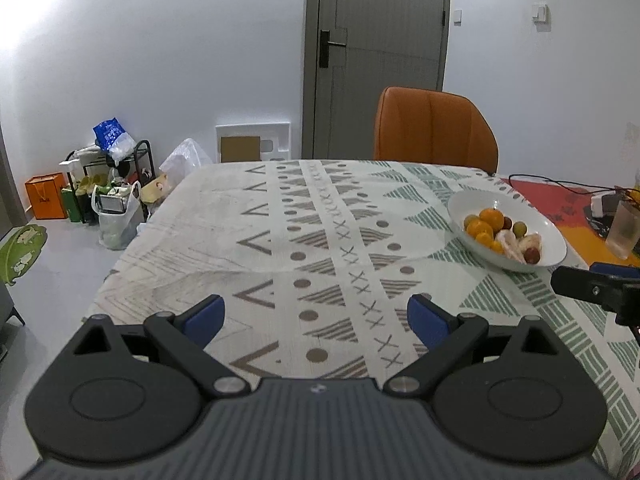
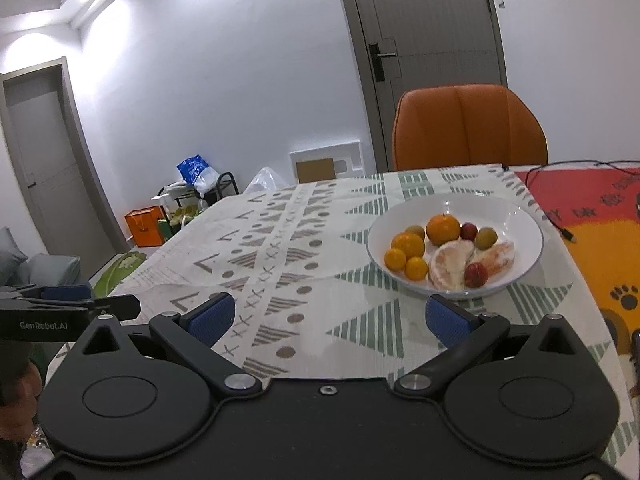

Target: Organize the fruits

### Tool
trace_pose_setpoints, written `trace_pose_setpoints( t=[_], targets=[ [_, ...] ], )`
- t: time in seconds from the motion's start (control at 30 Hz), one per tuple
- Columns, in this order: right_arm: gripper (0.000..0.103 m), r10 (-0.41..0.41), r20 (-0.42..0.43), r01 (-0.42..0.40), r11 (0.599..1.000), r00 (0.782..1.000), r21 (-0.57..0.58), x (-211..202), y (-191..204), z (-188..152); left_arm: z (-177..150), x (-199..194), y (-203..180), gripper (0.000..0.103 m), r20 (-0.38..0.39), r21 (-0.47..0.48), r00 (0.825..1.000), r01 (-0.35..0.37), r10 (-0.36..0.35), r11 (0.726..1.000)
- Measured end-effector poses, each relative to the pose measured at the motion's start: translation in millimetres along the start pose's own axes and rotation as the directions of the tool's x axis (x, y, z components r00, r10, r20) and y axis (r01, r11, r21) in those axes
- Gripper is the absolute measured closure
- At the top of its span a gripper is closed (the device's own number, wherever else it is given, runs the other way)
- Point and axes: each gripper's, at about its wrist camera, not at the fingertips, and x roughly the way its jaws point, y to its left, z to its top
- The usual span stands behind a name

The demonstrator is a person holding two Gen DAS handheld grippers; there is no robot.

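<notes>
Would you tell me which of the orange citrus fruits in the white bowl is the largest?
The largest orange sits at the back of the white bowl, beside a red plum; the other three cluster nearer and left.

Right of centre in the right wrist view, a white bowl point(image 2: 516, 216) holds oranges point(image 2: 443, 229), pomelo segments point(image 2: 450, 266), and small red and green fruits point(image 2: 486, 237).
</notes>
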Motion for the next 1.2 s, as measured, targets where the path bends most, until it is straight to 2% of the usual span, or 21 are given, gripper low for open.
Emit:
trace_pose_setpoints(
  t=[0.87,1.2],
  targets=[
    [0.000,0.002,-0.020,-0.002,1.000,1.000,0.002,1.8,1.3,-7.0,-4.3,-0.7,0.4,0.006,-0.011,-0.022,1.000,0.008,-0.008,1.000],
    [0.000,-0.003,-0.014,0.003,1.000,1.000,-0.009,-0.7,4.2,-4.8,0.2,-0.8,-1.0,0.006,-0.005,-0.033,0.999,0.034,-0.034,0.999]
  ],
)
